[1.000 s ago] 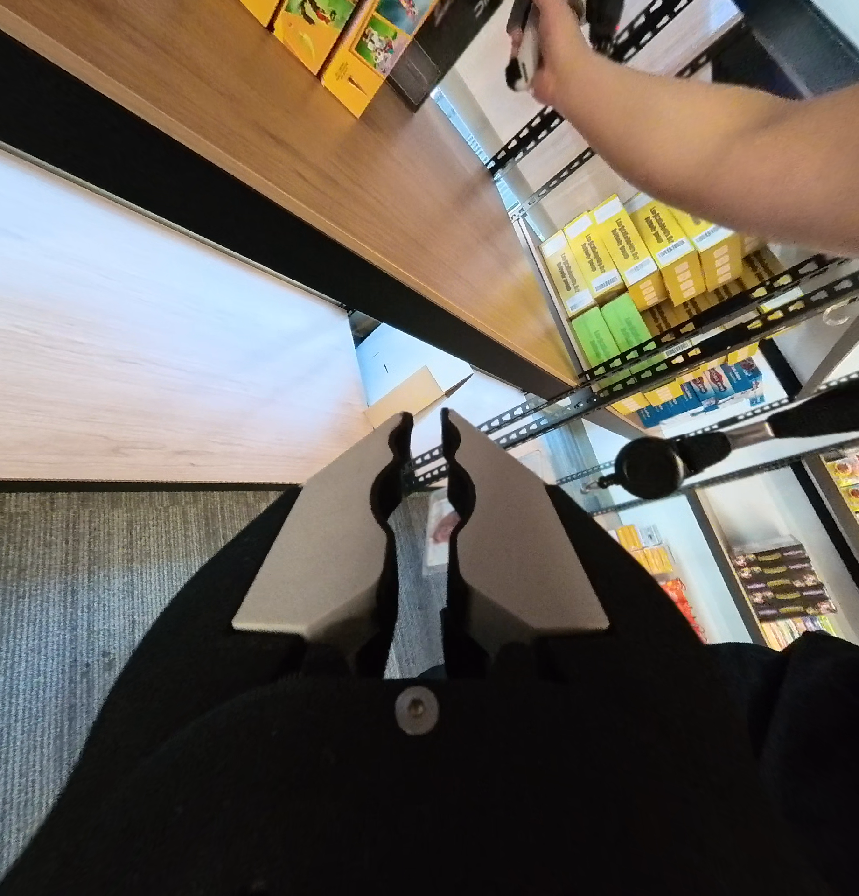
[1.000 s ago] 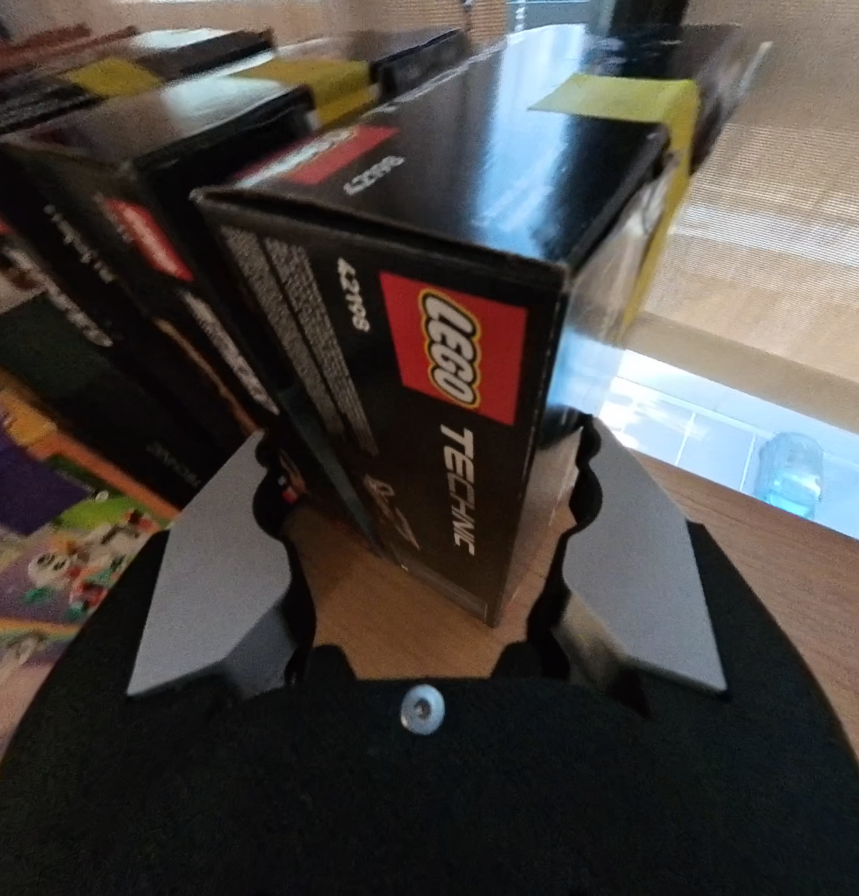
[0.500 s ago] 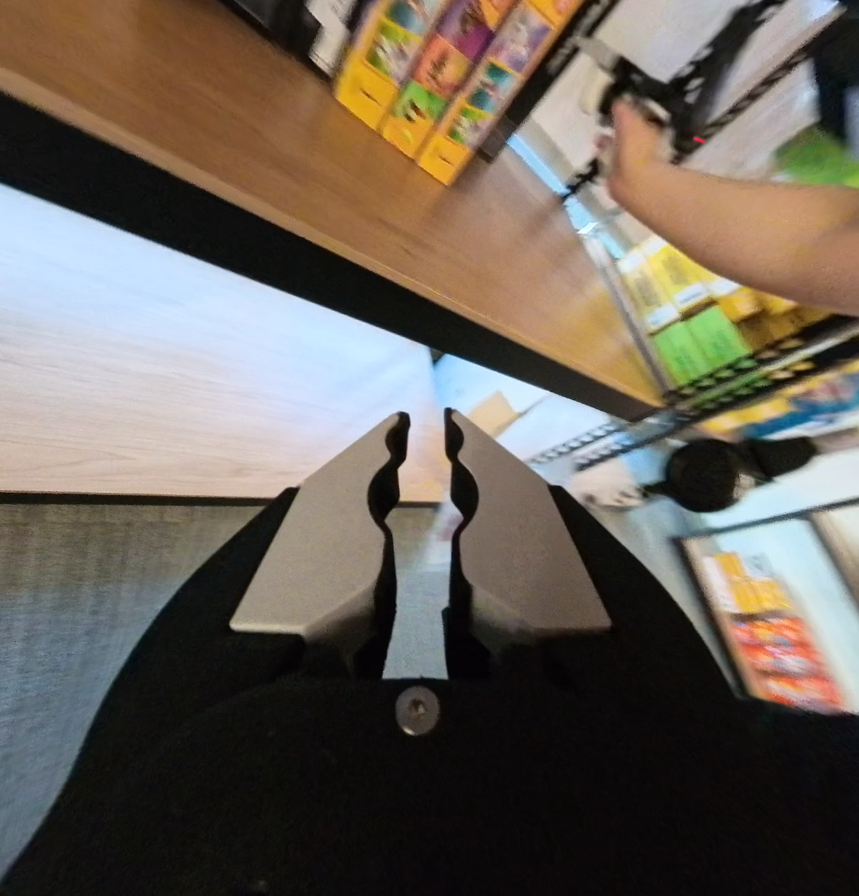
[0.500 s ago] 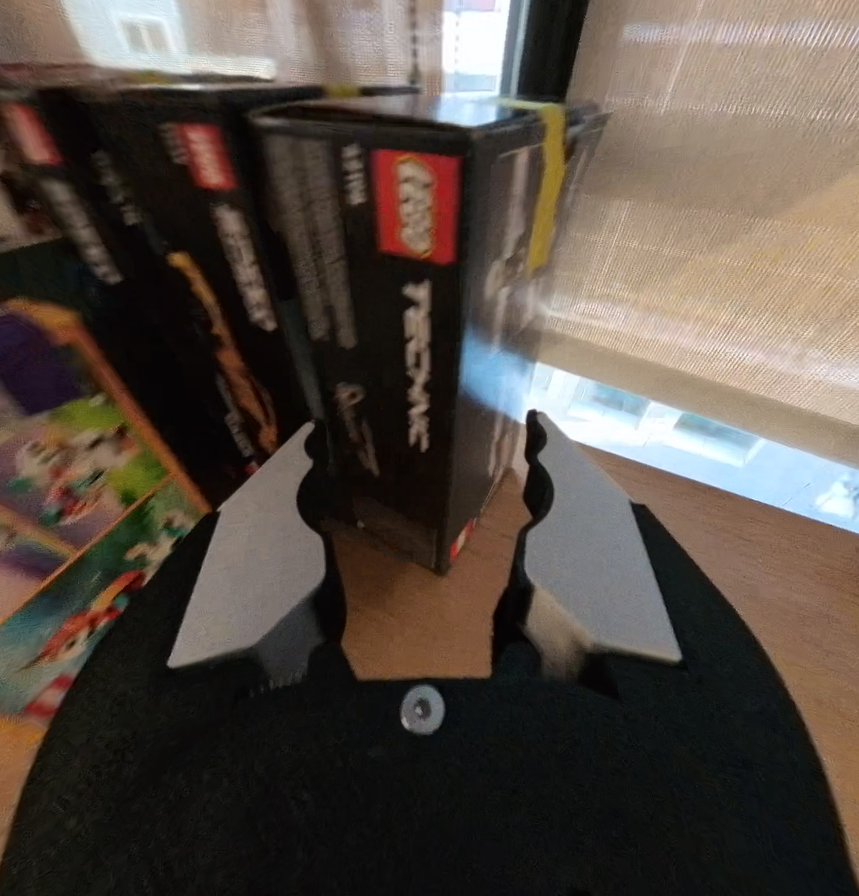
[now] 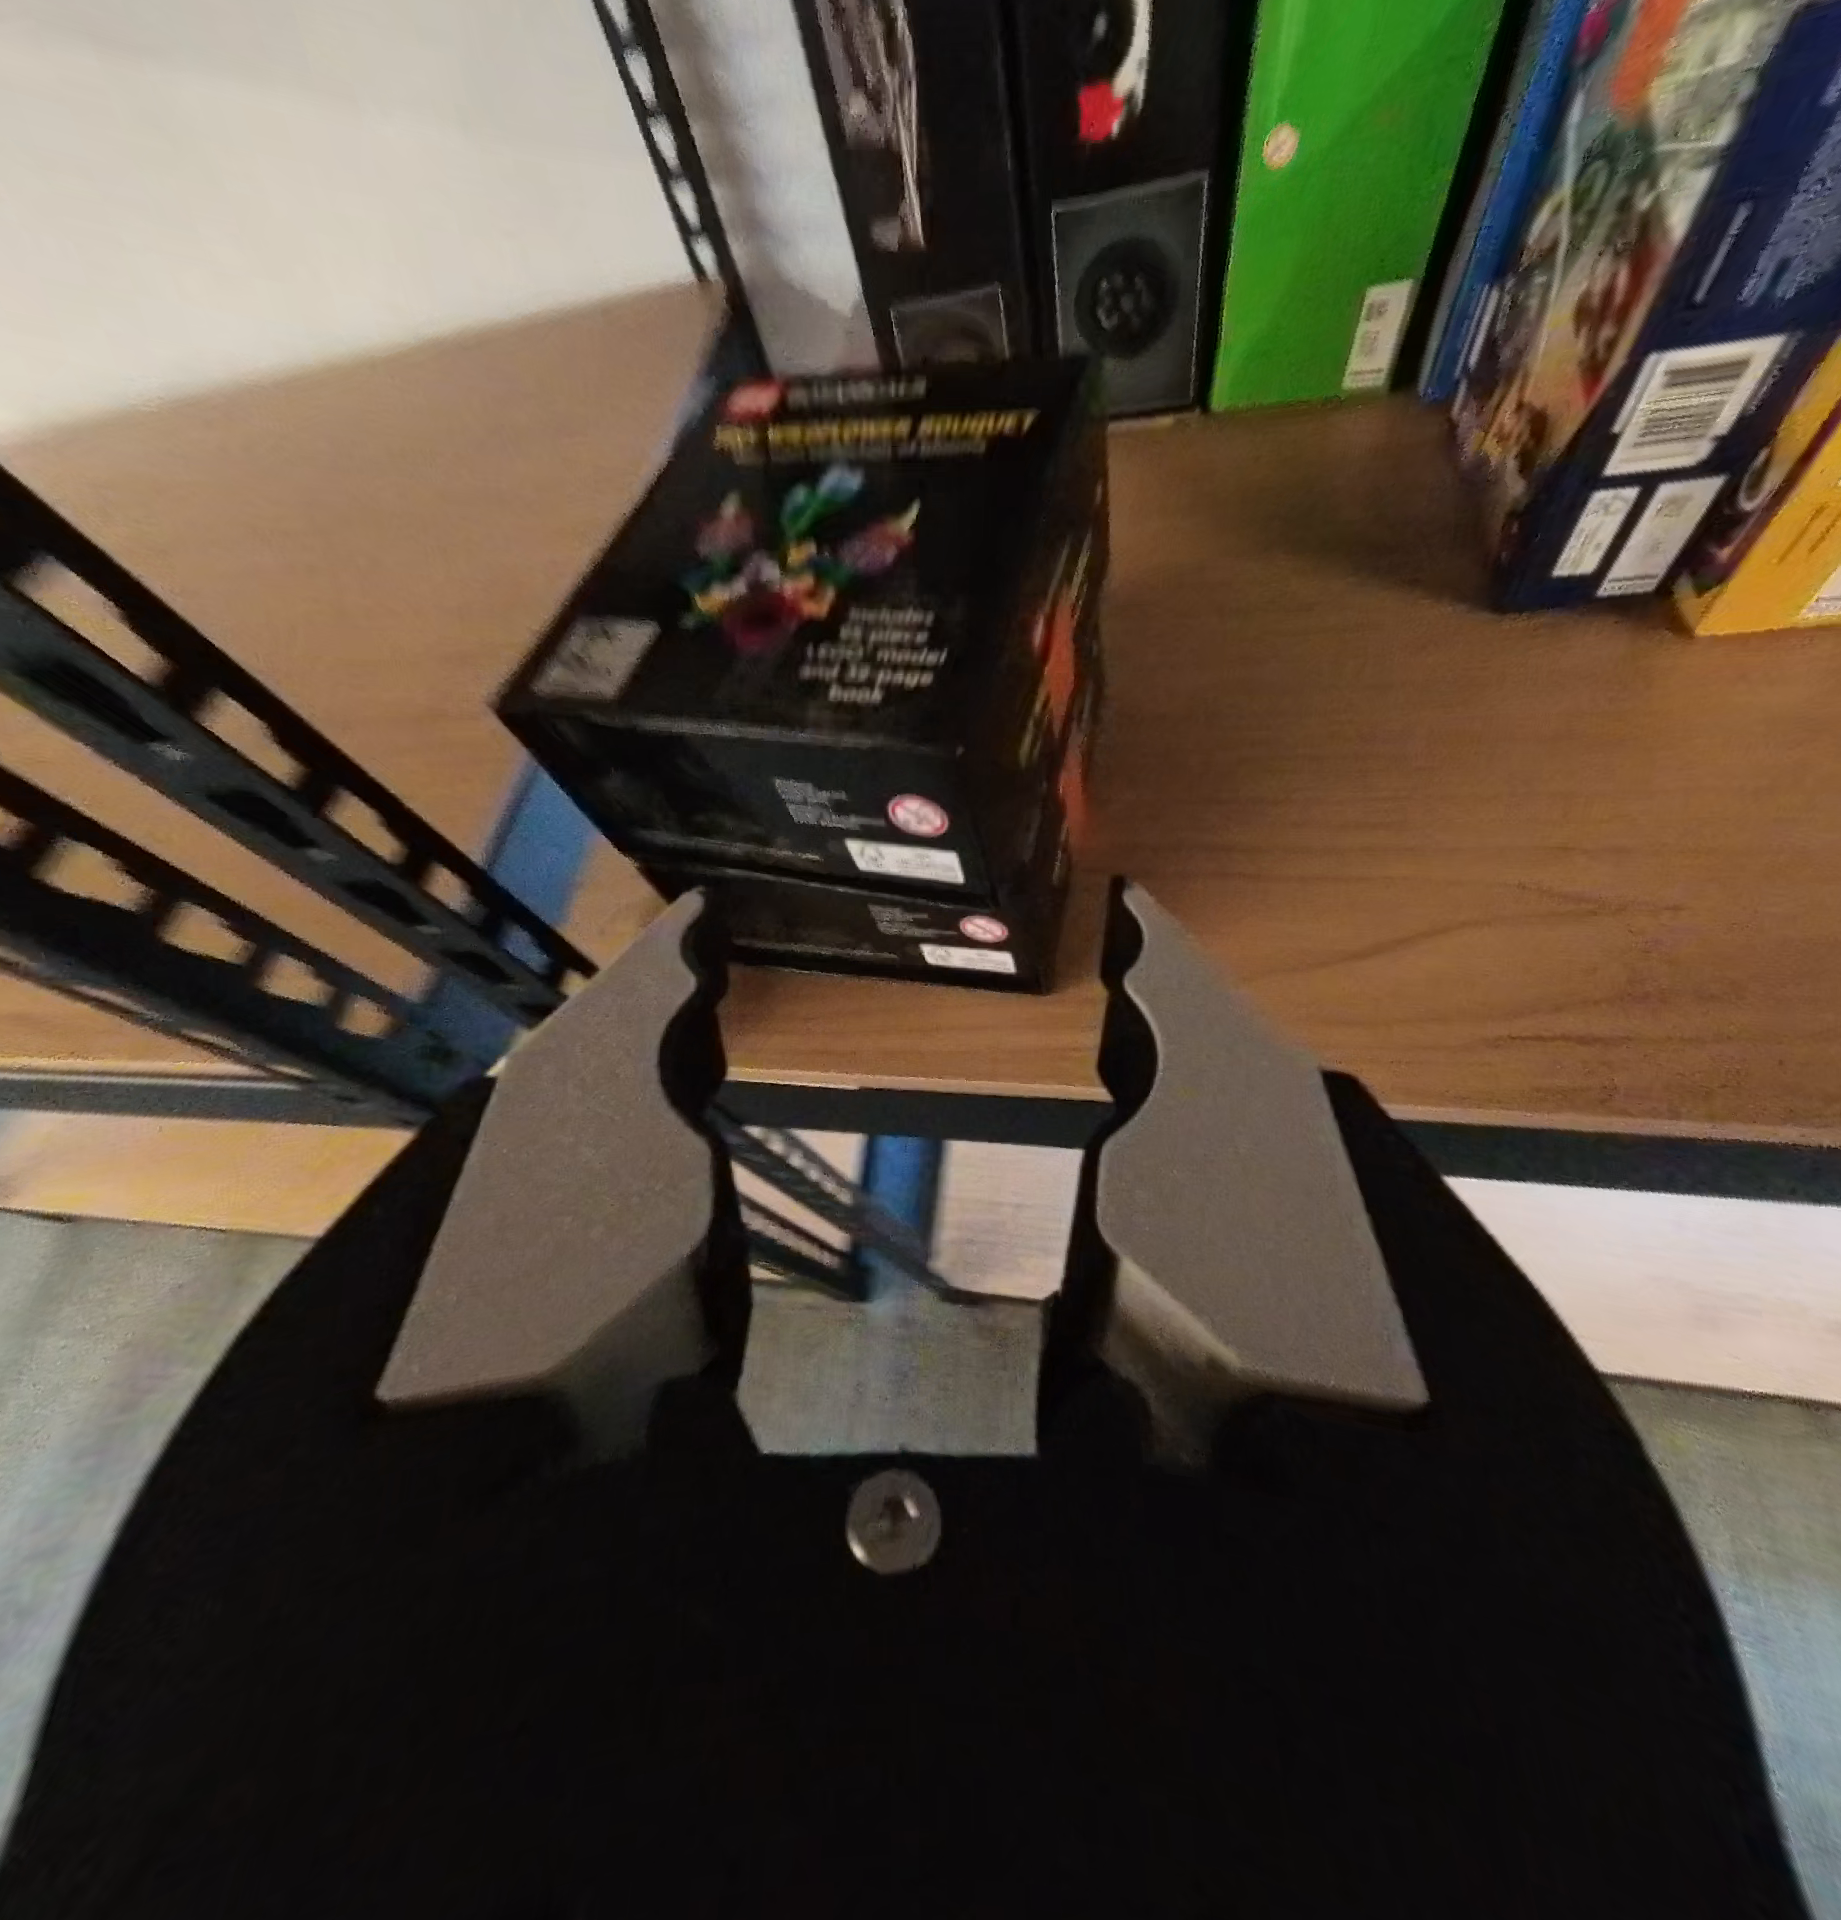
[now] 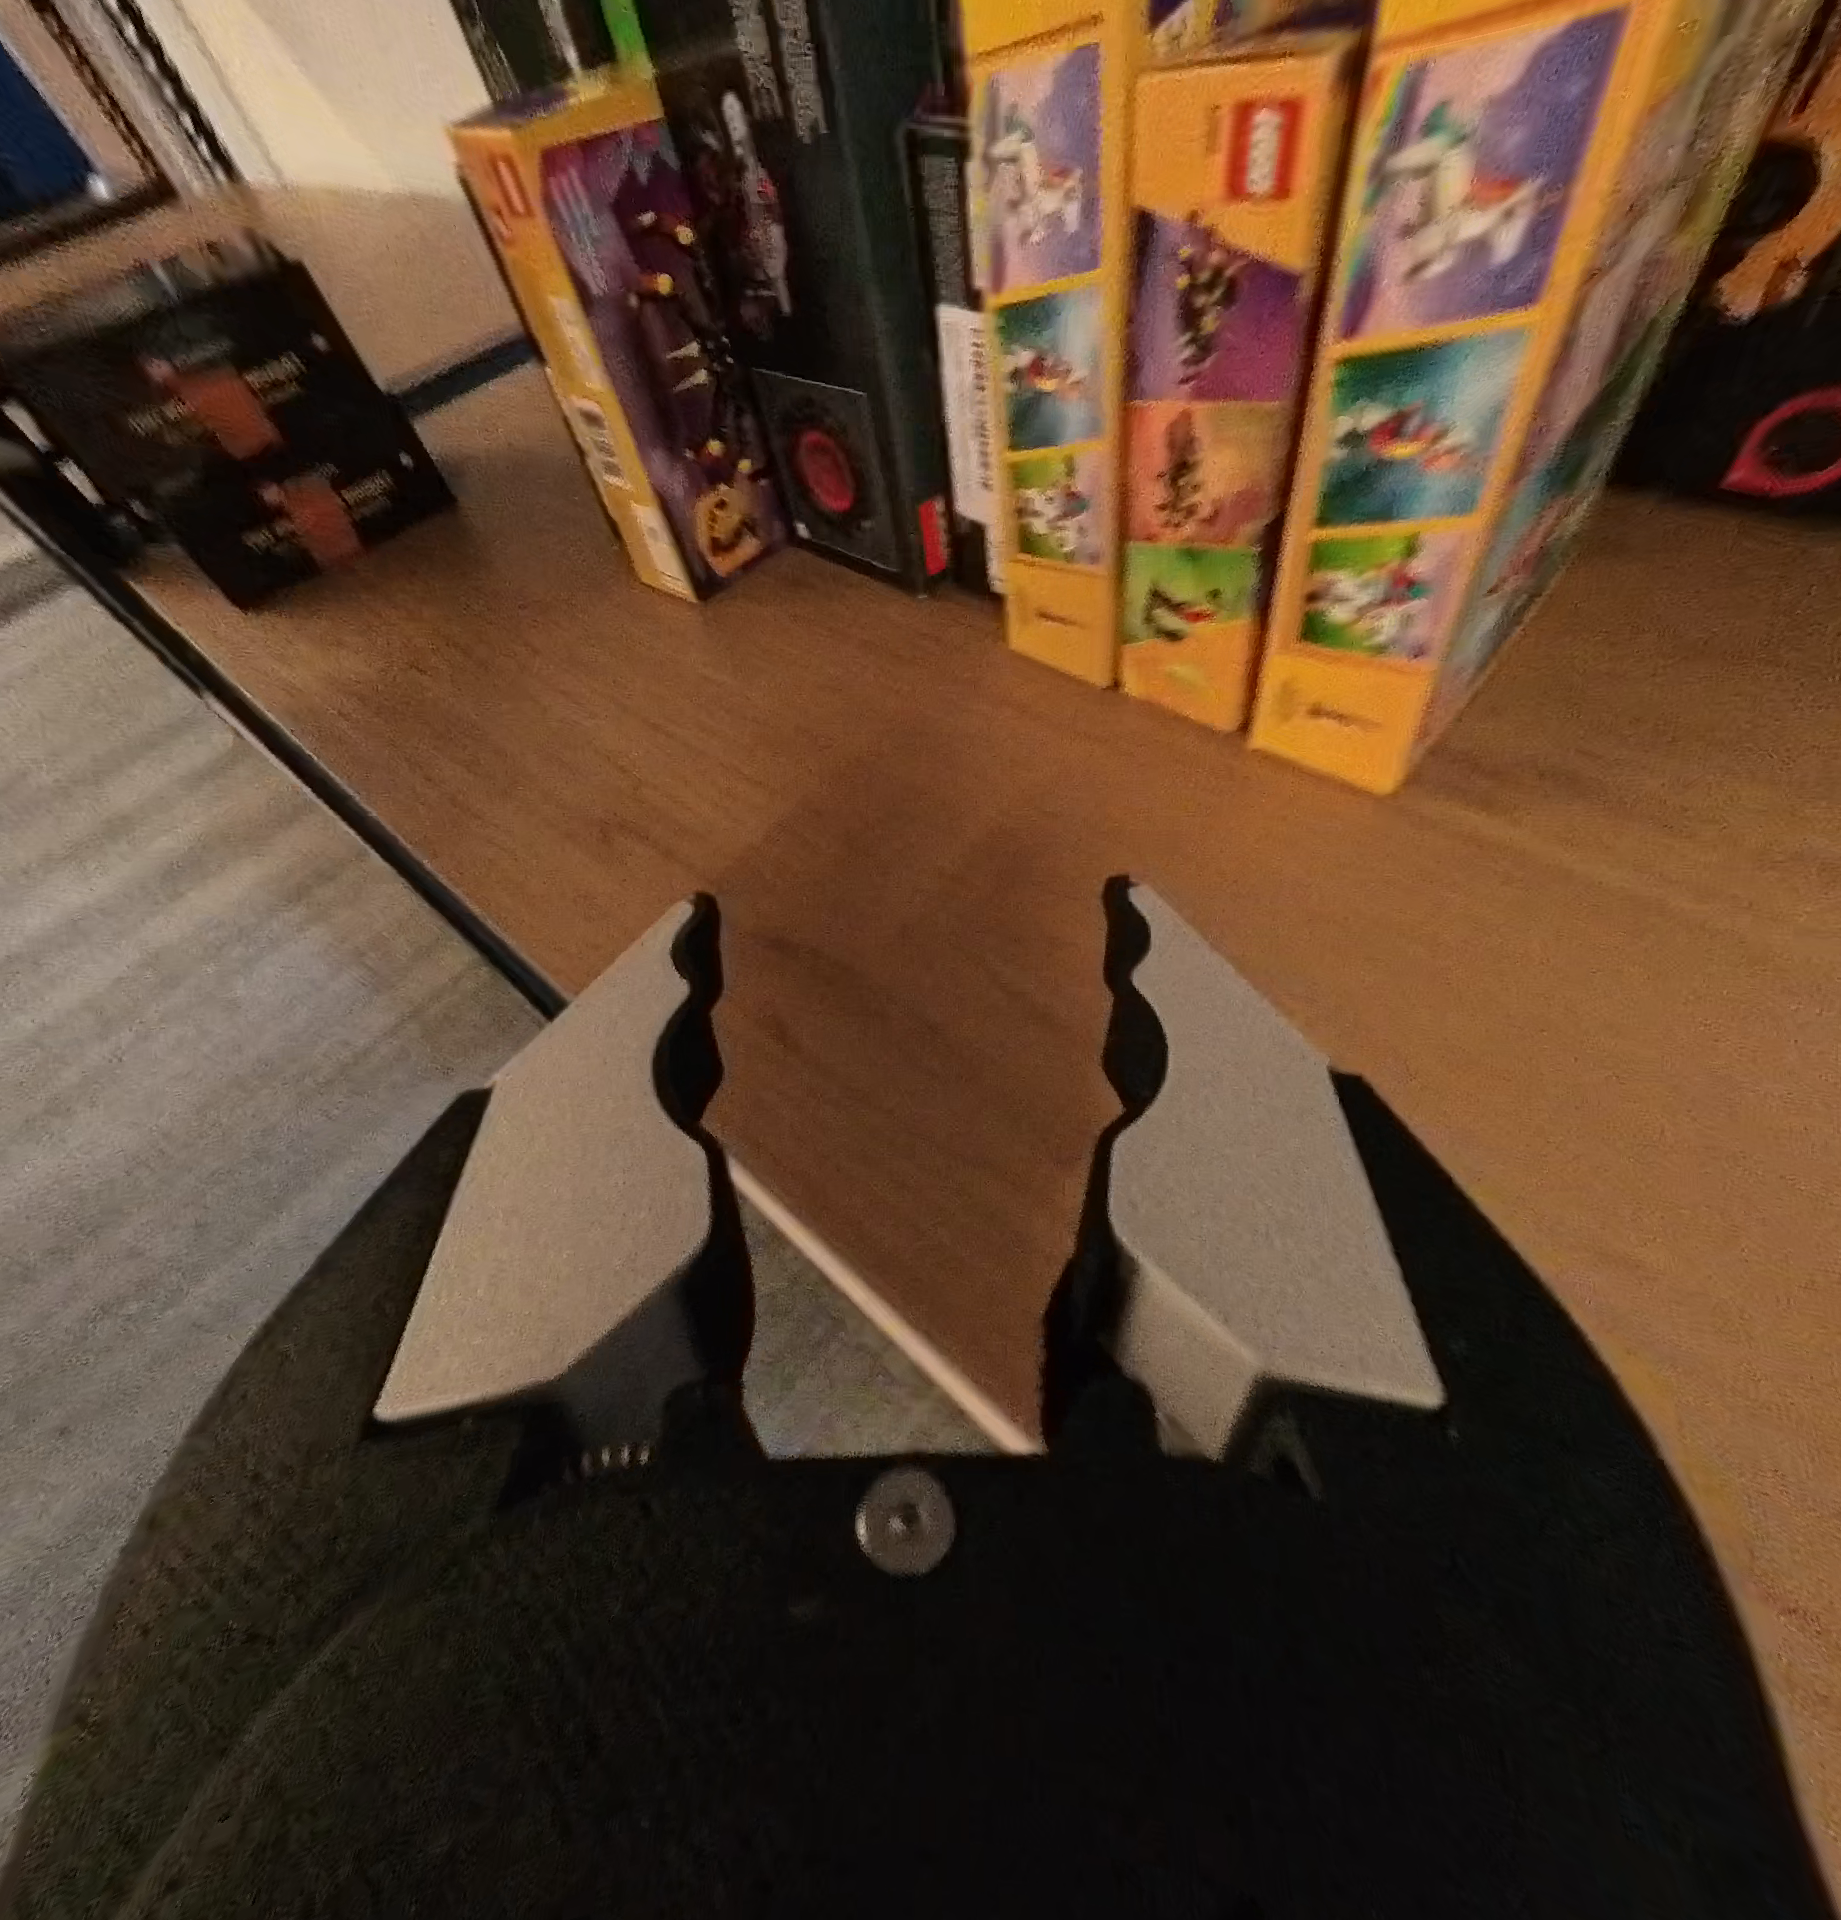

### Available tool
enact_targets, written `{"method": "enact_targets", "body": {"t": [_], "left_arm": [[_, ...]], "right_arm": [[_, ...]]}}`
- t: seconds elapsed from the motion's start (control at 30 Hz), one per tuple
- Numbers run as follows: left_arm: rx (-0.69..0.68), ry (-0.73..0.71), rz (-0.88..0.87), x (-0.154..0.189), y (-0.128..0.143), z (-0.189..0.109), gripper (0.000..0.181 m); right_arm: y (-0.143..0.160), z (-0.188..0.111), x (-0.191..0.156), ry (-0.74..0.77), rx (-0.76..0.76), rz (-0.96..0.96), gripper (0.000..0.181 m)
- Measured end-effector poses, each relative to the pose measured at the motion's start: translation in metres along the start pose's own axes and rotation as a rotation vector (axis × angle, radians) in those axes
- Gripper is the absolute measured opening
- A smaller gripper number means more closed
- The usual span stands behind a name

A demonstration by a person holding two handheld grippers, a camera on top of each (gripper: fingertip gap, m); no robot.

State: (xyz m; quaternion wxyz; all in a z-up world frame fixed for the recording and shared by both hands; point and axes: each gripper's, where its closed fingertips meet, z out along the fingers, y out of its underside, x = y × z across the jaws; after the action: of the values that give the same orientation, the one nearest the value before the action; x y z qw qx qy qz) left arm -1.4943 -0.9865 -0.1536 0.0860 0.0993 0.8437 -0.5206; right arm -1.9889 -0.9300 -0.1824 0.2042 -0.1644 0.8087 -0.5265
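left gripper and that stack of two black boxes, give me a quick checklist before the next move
1. Left gripper open: ok, jaws spread and empty.
2. Lined up on the stack of two black boxes: ok, the stack sits just ahead between the fingertips.
3. Jaws wide enough for a box: cannot tell, the gap looks close to the box width.
4. Stack stable: not ok, the top box is turned askew on the lower one, near the wooden shelf edge.
5. Room beside the stack: ok, the blue box stands well apart.
6. Right gripper clear: ok, open, empty, over bare shelf.
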Motion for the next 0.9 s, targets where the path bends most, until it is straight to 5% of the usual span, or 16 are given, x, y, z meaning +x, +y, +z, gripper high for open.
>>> {"method": "enact_targets", "body": {"t": [0.1,0.23,0.53,0.67,0.77,0.9], "left_arm": [[-0.054,0.072,-0.087,-0.005,0.029,0.028,0.070],[-0.085,0.125,0.007,-0.004,0.056,0.053,0.067],[-0.084,0.187,0.060,-0.003,0.051,0.090,0.065],[-0.105,0.195,-0.039,-0.002,0.065,0.072,0.059],[-0.061,0.184,-0.091,-0.010,0.073,0.048,0.057],[0.004,0.163,-0.138,-0.032,0.069,0.021,0.062]], "right_arm": [[0.005,0.010,-0.045,0.000,0.023,0.116,0.074],[0.004,0.022,-0.100,-0.002,0.031,0.167,0.073],[0.036,0.035,-0.160,-0.050,-0.073,0.204,0.070],[0.031,0.054,-0.174,-0.125,-0.031,0.288,0.063],[-0.001,0.085,-0.209,-0.223,0.027,0.152,0.064],[-0.047,0.161,-0.276,-0.436,0.048,0.012,0.101]]}}
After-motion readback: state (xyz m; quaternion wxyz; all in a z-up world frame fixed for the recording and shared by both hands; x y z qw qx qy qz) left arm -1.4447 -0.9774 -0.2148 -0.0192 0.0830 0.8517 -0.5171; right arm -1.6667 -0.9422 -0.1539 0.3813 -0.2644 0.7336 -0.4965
